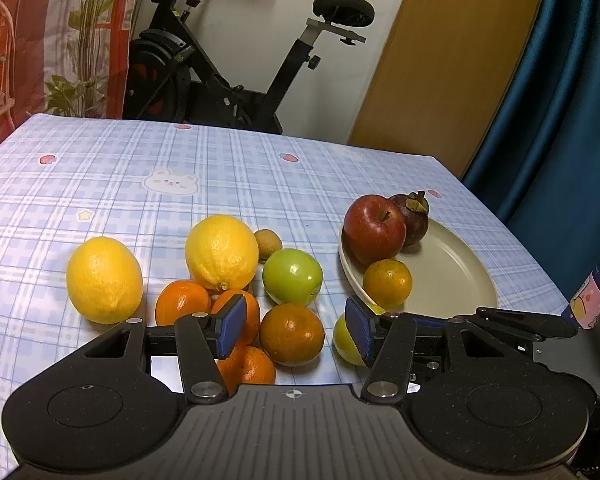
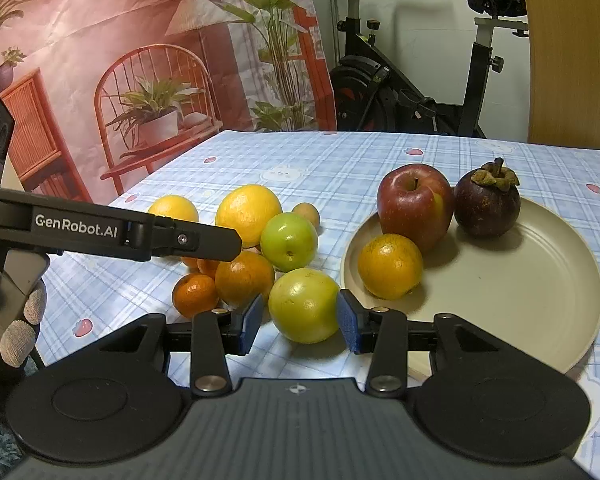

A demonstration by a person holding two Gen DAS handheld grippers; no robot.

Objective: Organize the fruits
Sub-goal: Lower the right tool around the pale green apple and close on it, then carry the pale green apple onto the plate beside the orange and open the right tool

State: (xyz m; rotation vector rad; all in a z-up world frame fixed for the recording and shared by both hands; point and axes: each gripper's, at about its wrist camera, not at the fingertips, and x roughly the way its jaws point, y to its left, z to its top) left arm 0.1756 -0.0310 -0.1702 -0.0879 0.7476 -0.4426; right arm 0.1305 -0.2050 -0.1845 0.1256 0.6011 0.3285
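Note:
My left gripper [image 1: 296, 326] stands open around a dark orange [image 1: 292, 334] that rests on the tablecloth, with a gap on each side. Two lemons [image 1: 104, 280], a green fruit [image 1: 292, 276], a small brown fruit [image 1: 268, 242] and more oranges [image 1: 182, 302] crowd around it. My right gripper [image 2: 300, 322] is open around a yellow-green fruit [image 2: 304, 306] on the cloth. Its right pad is at the skin and a sliver of gap shows on the left. A beige plate [image 2: 520, 280] holds a red apple [image 2: 414, 204], a mangosteen [image 2: 486, 204] and an orange [image 2: 390, 266].
The left gripper's finger [image 2: 204, 240] crosses above the fruit pile, with a gloved hand [image 2: 20, 328] below it. An exercise bike [image 1: 220, 60] stands behind the table's far edge and a blue curtain [image 1: 560, 100] hangs at the right. A printed carton [image 1: 592, 288] sits by the right edge.

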